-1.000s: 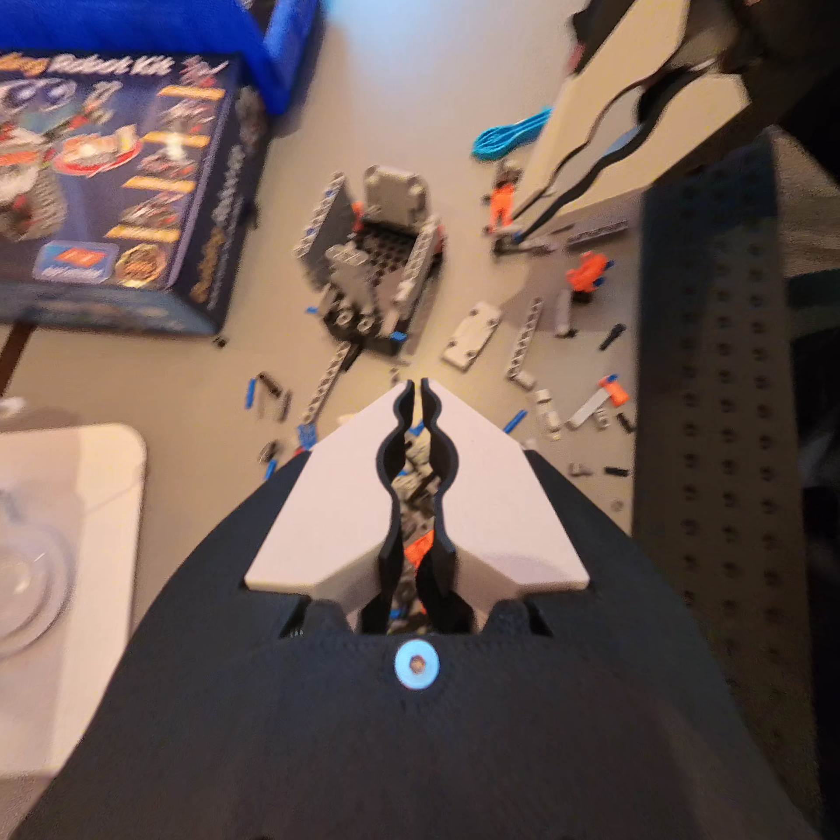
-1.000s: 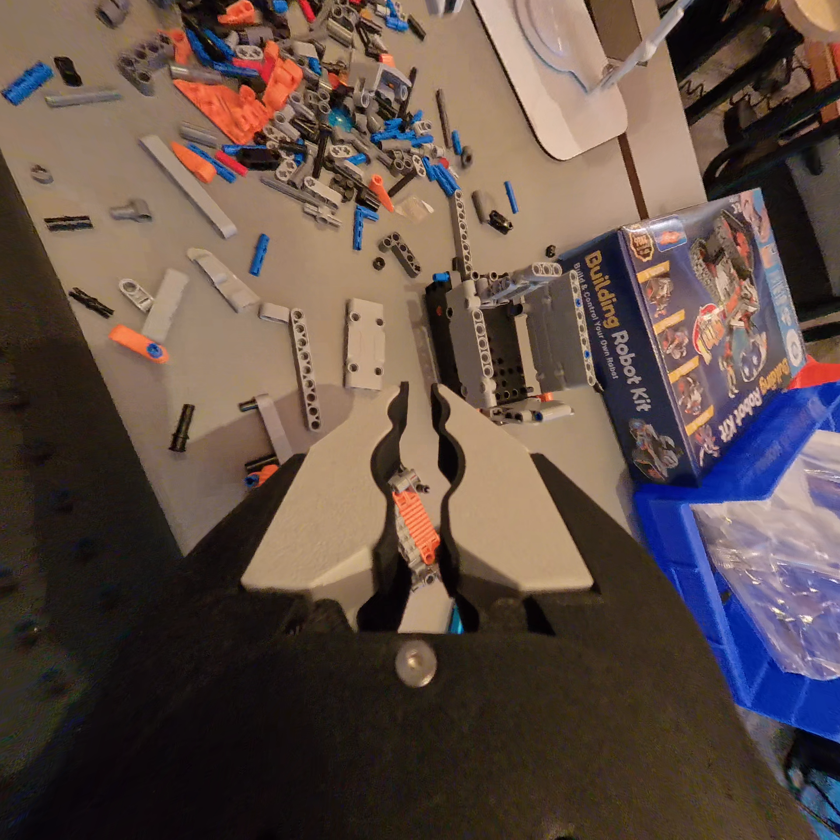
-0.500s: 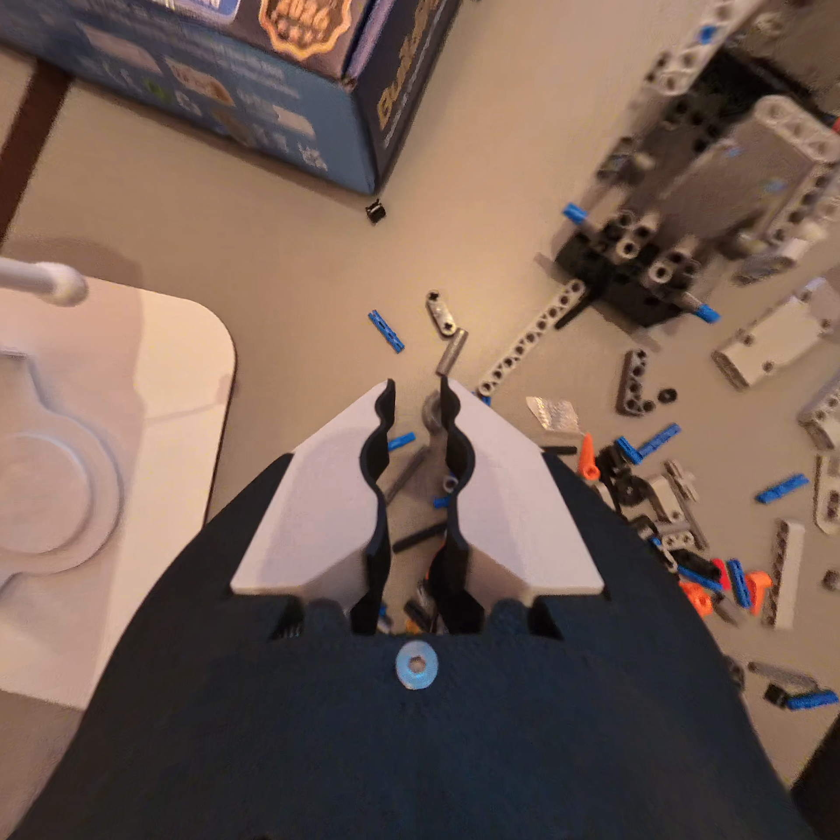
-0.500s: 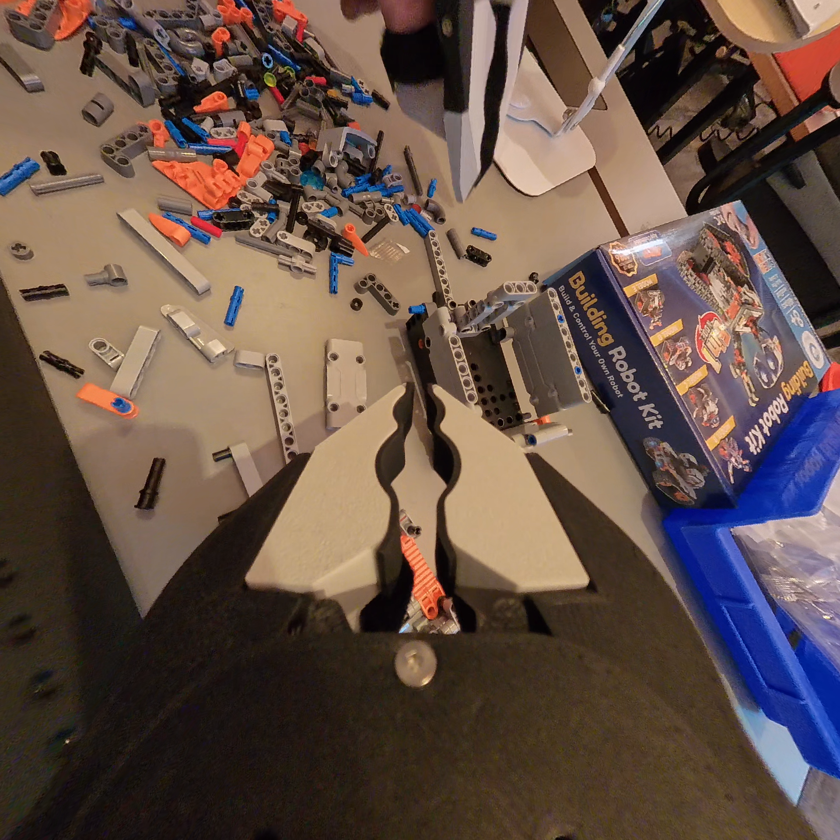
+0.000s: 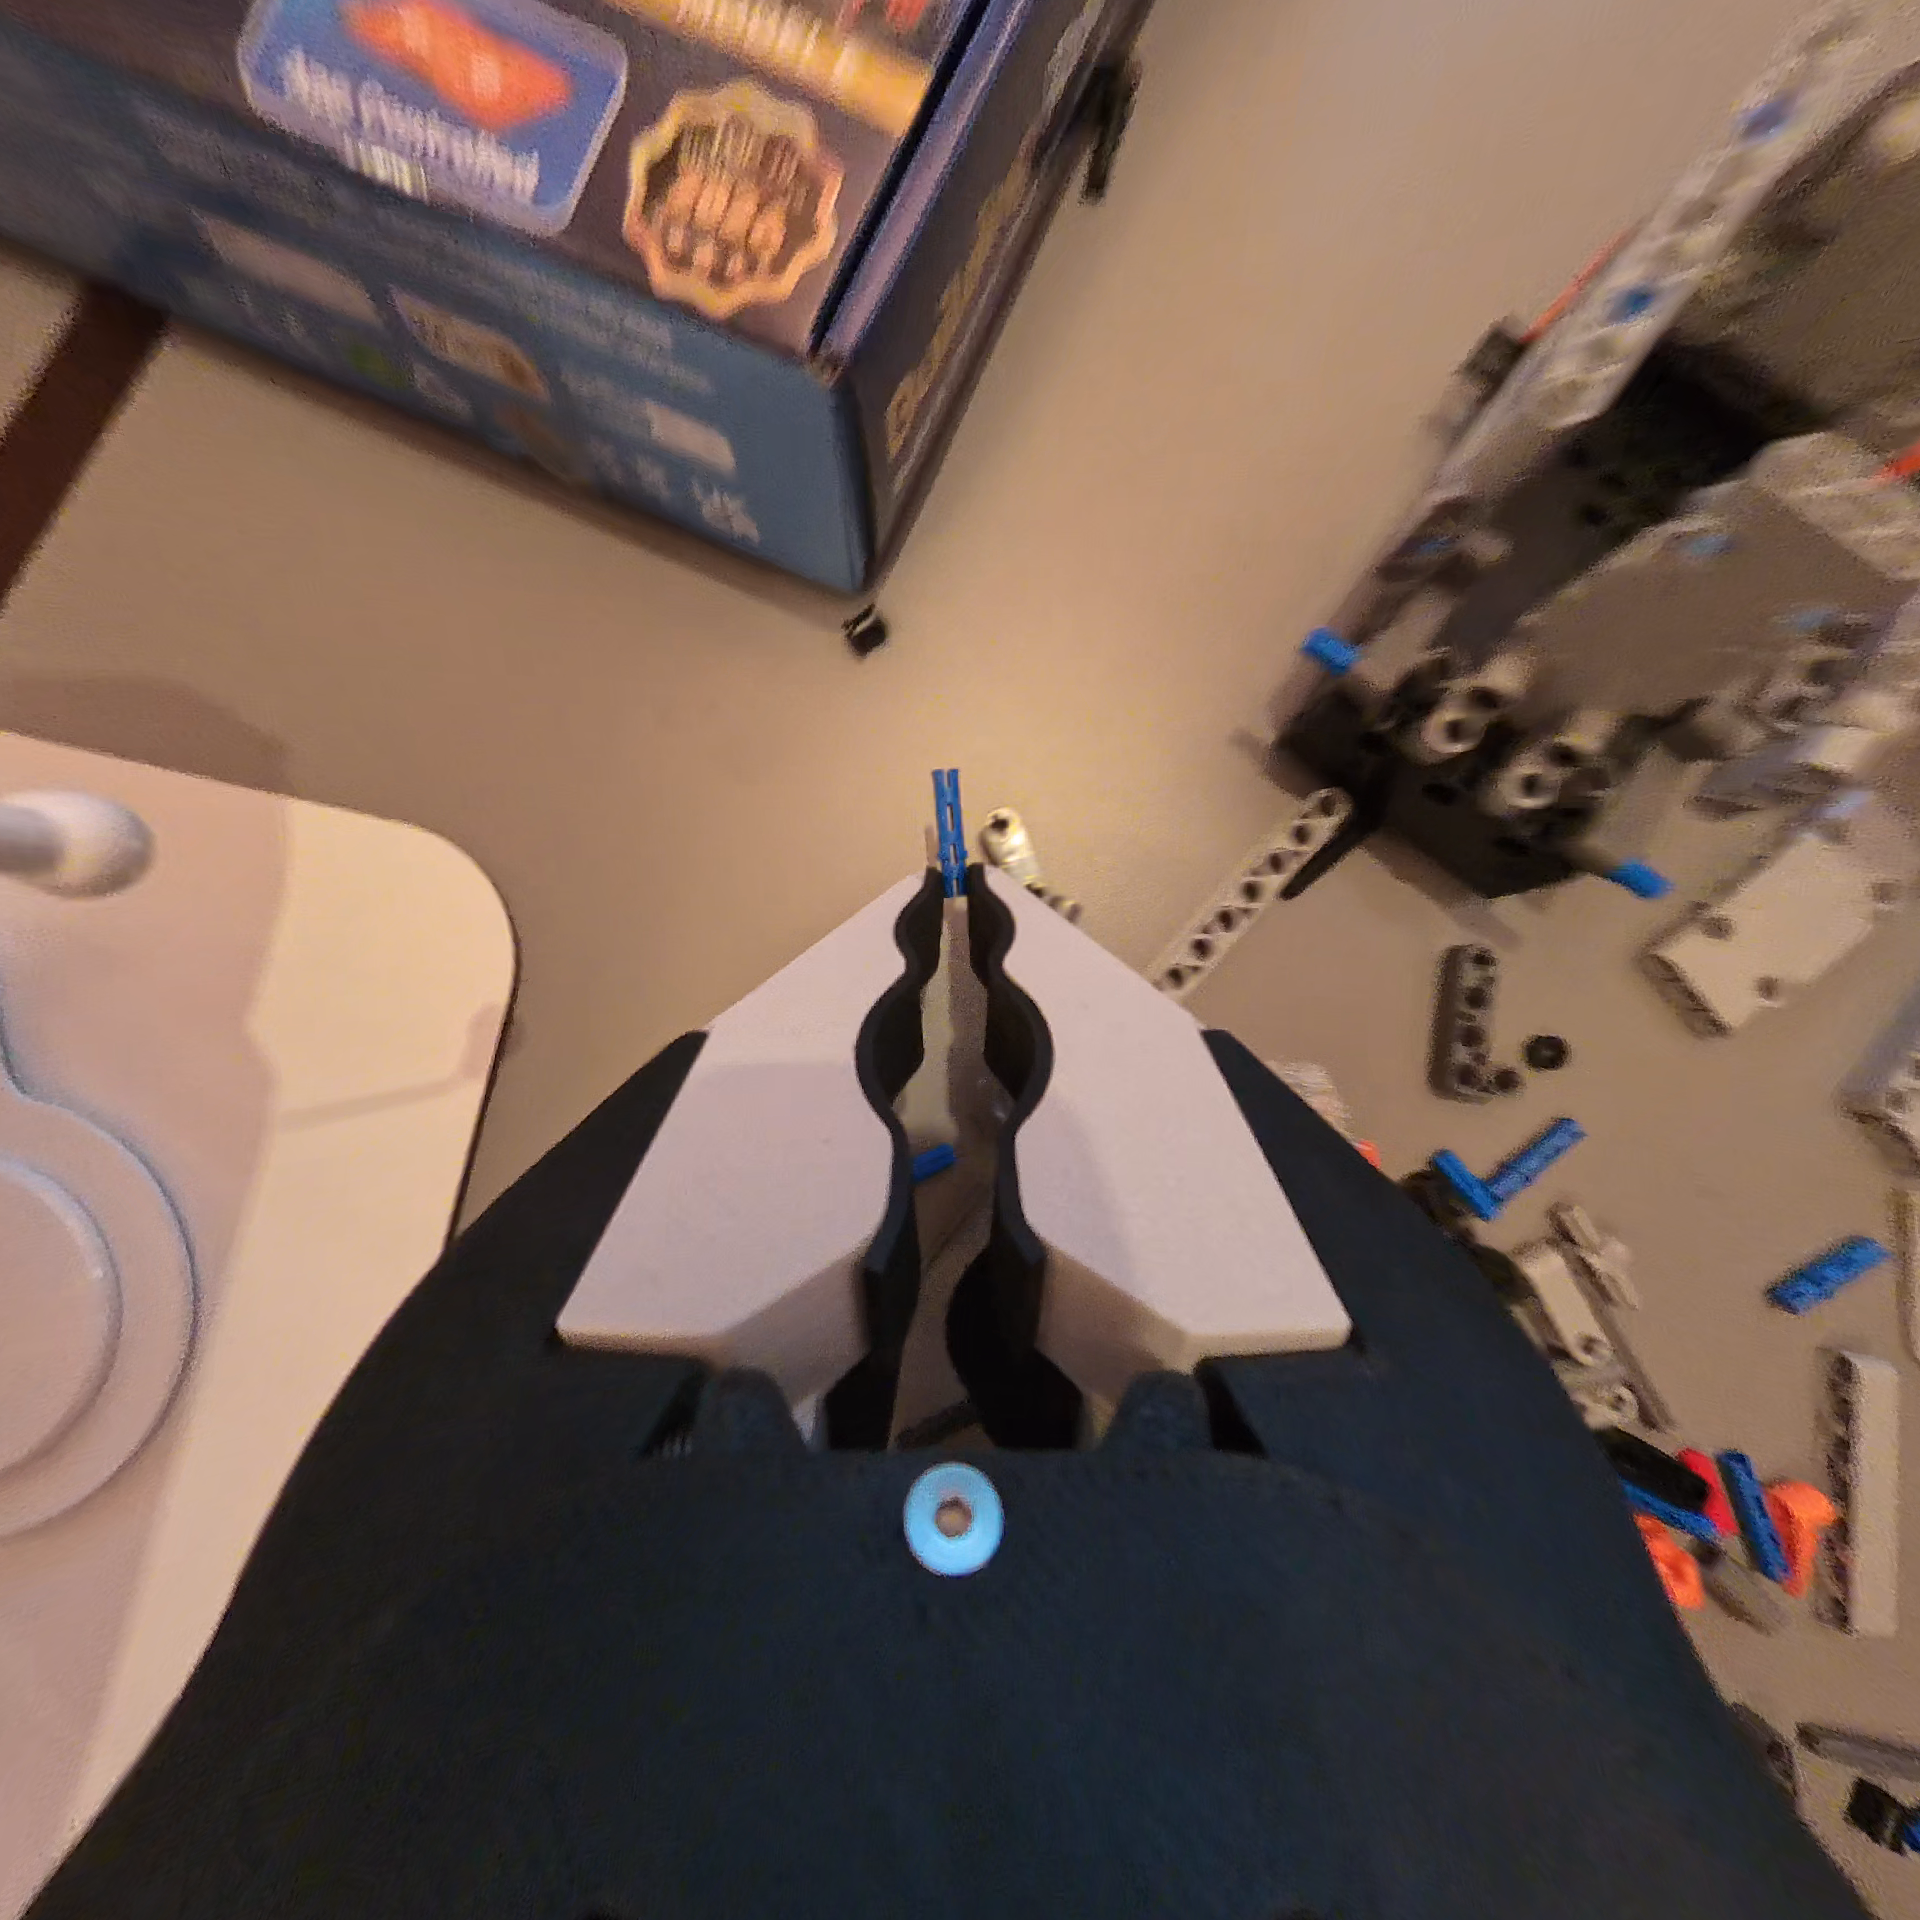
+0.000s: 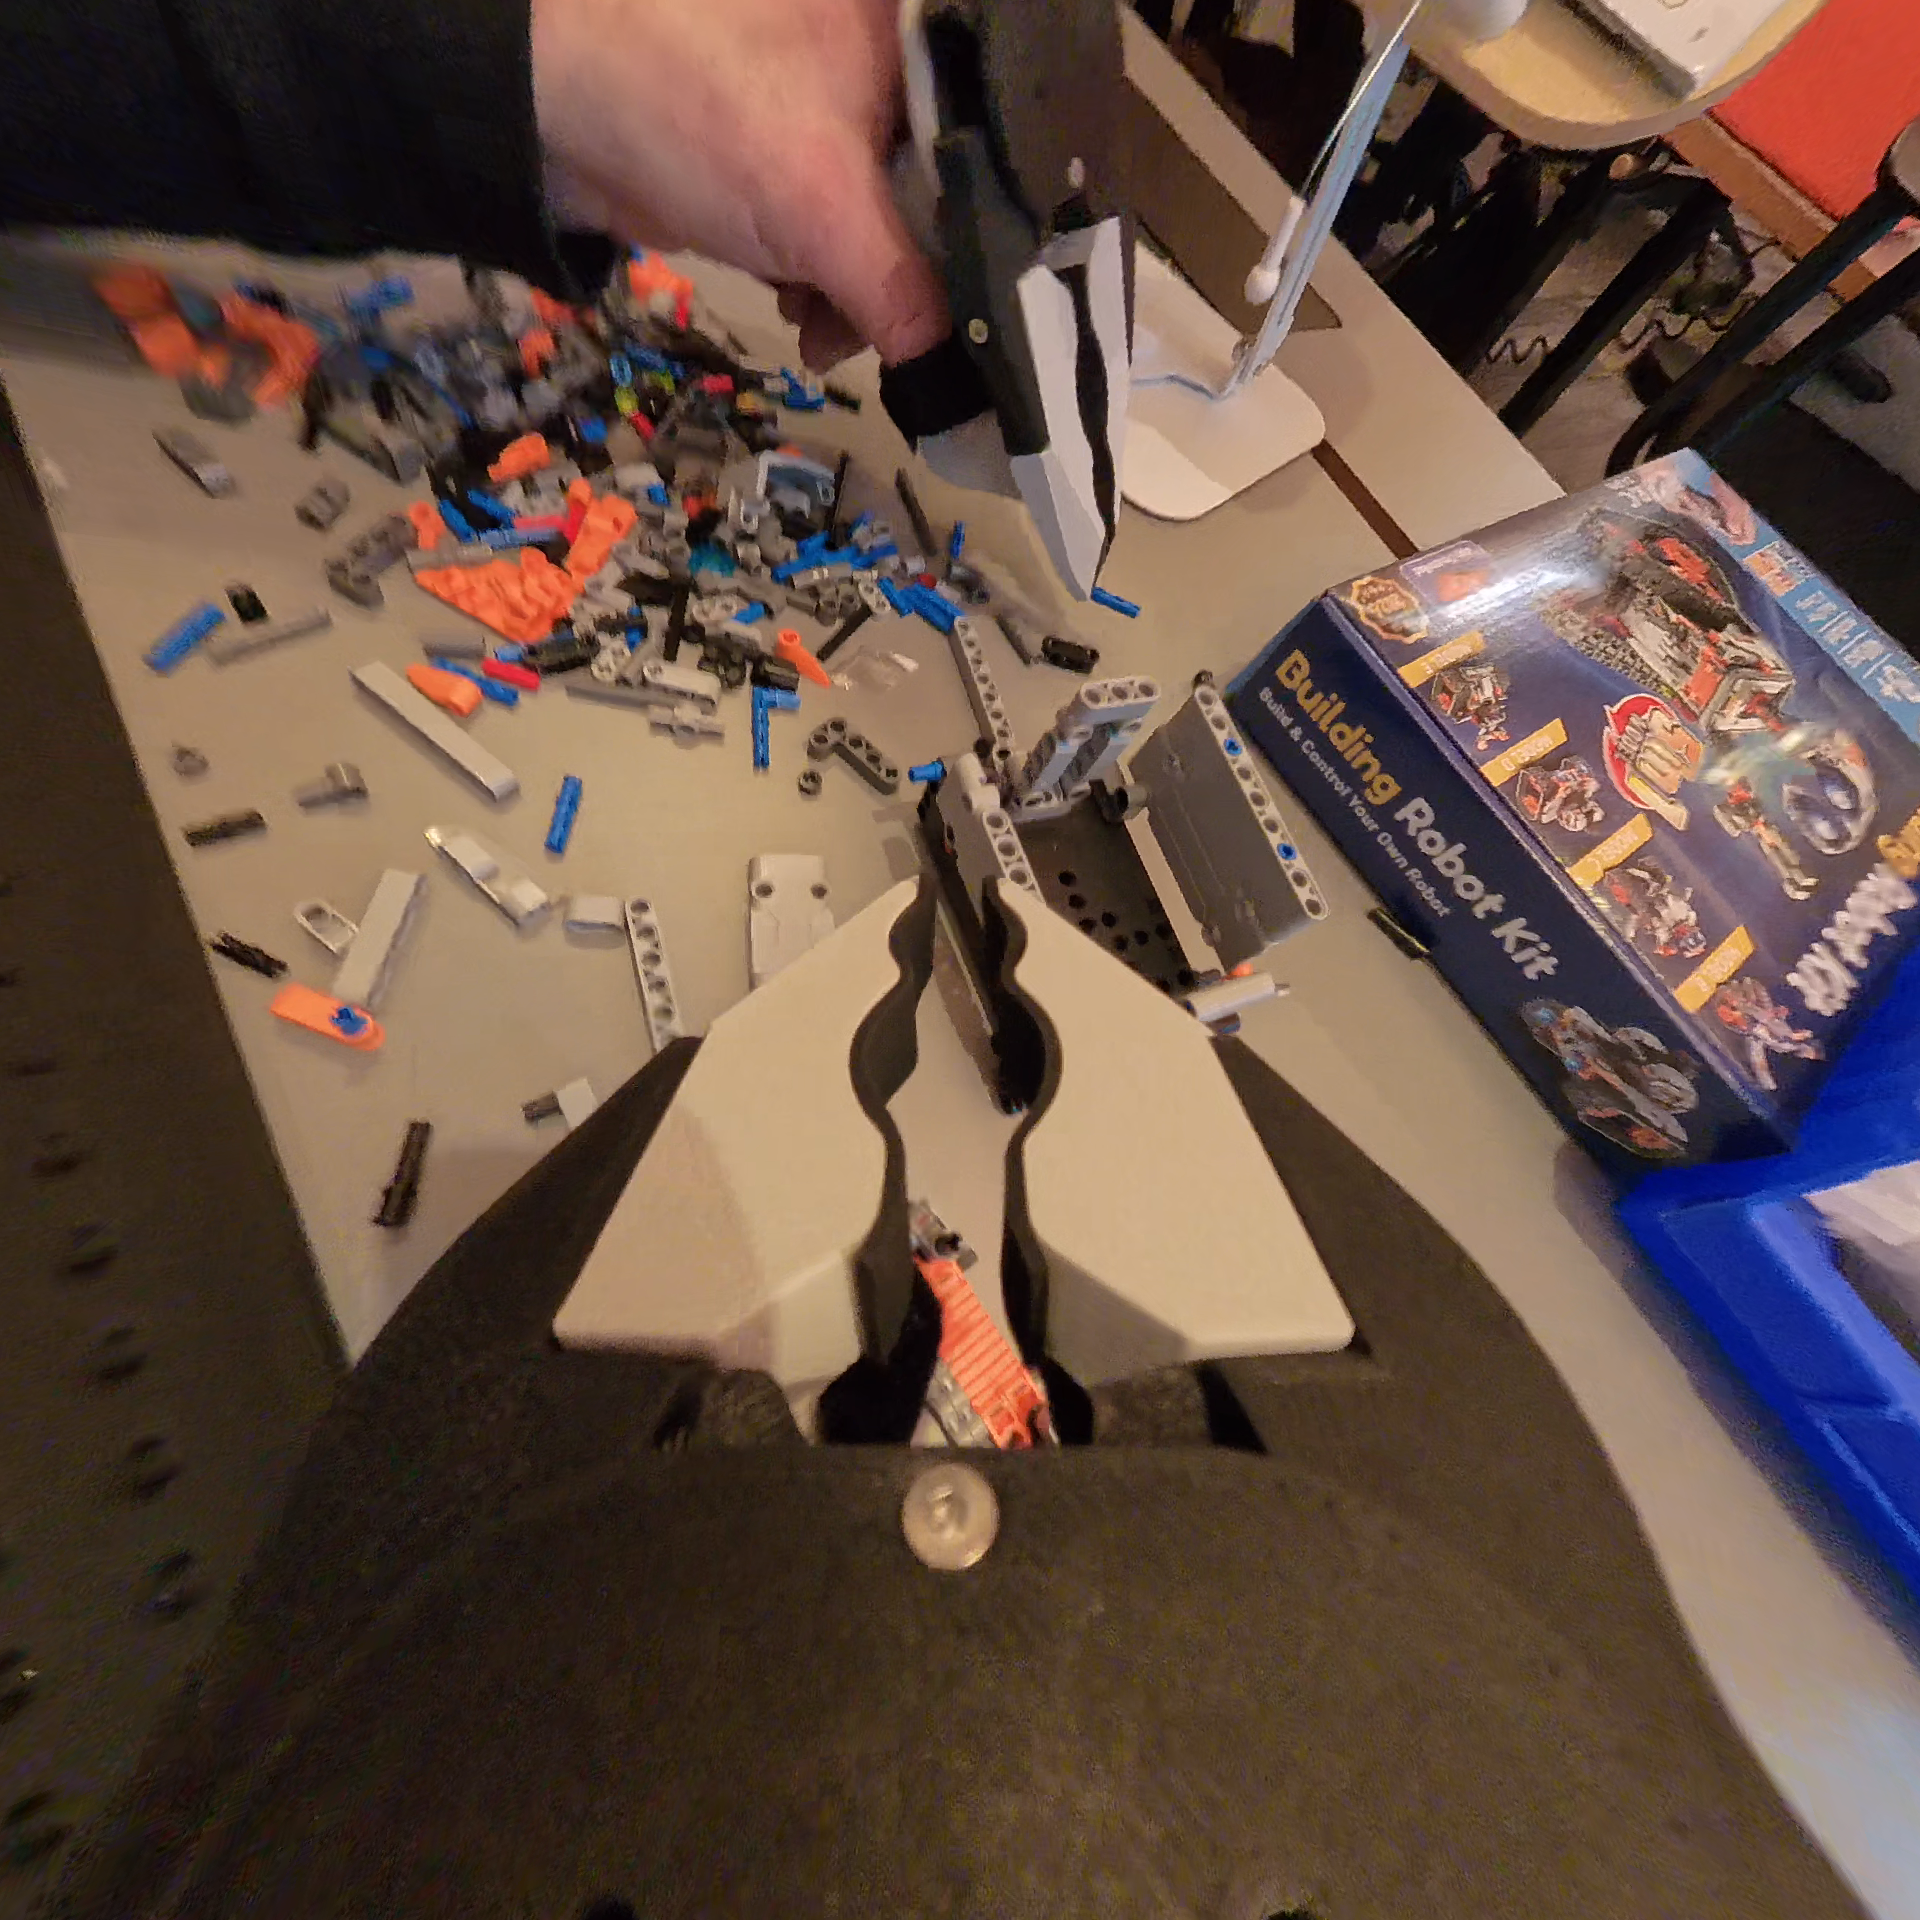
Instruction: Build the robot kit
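My left gripper (image 5: 954, 883) is shut on a small blue pin (image 5: 950, 826) that sticks out past its tips, held above the grey table. In the right wrist view a hand (image 6: 727, 135) holds this gripper (image 6: 1096, 587) over the edge of the loose-piece pile (image 6: 644, 561), with the blue pin (image 6: 1117, 601) at its tip. My right gripper (image 6: 961, 899) is slightly open and empty, just in front of a partly built grey and black model (image 6: 1122, 831). An orange and grey ribbed piece (image 6: 971, 1351) lies on the table below its fingers.
A dark blue kit box (image 6: 1621, 810) lies right of the model and shows in the left wrist view (image 5: 520, 260). A white lamp base (image 5: 208, 1039) sits left. A blue bin (image 6: 1787, 1299) stands near right. A black perforated board (image 6: 104, 935) borders the left.
My left gripper went from open over the scattered pieces to shut on the blue pin, now lifted. My right gripper moved closer to the model and stayed slightly open.
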`<state>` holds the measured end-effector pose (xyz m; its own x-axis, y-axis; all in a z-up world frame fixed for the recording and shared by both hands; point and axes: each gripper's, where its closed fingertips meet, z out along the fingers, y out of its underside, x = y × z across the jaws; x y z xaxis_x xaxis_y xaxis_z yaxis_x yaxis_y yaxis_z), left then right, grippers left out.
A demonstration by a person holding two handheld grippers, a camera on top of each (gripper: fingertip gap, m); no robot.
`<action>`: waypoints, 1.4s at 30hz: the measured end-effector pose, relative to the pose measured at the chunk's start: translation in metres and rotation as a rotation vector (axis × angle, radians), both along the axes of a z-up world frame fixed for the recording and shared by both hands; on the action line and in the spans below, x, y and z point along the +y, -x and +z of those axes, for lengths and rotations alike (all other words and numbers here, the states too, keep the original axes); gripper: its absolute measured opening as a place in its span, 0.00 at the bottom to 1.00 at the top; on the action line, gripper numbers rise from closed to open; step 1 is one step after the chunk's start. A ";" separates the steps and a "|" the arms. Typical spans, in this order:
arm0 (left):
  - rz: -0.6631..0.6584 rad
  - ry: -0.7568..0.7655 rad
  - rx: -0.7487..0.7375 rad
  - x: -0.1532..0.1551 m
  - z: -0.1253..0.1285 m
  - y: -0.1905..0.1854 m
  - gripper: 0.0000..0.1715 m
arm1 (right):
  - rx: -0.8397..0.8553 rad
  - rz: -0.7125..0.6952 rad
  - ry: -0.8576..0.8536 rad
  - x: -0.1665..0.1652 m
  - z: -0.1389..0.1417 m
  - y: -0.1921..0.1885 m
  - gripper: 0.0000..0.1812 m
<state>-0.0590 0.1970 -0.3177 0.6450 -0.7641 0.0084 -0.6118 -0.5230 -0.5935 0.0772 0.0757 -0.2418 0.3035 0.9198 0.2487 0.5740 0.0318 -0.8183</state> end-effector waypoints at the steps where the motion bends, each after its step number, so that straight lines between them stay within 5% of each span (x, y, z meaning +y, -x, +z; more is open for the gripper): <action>1: -0.041 -0.030 -0.043 -0.006 0.013 -0.006 0.01 | 0.045 0.001 0.041 0.001 0.006 0.002 0.05; 7: -0.311 -0.420 -0.157 -0.068 0.107 -0.054 0.01 | 0.365 -0.002 0.270 0.015 0.053 0.016 0.08; 14: -0.427 -0.763 0.003 -0.115 0.147 -0.095 0.01 | 0.483 0.137 0.487 0.003 0.072 0.043 0.09; 19: -0.457 -0.793 0.032 -0.116 0.146 -0.097 0.01 | 0.576 0.186 0.560 -0.001 0.085 0.040 0.07; 31: -0.439 -0.854 0.018 -0.115 0.146 -0.106 0.01 | 0.498 0.162 0.521 0.006 0.076 0.038 0.01; 36: -0.443 -0.702 0.070 -0.109 0.112 -0.094 0.01 | 0.157 0.092 0.340 0.022 0.033 0.030 0.01; 42: -0.445 -0.419 0.015 -0.108 0.057 -0.088 0.08 | -0.155 0.169 0.197 0.026 -0.005 0.028 0.01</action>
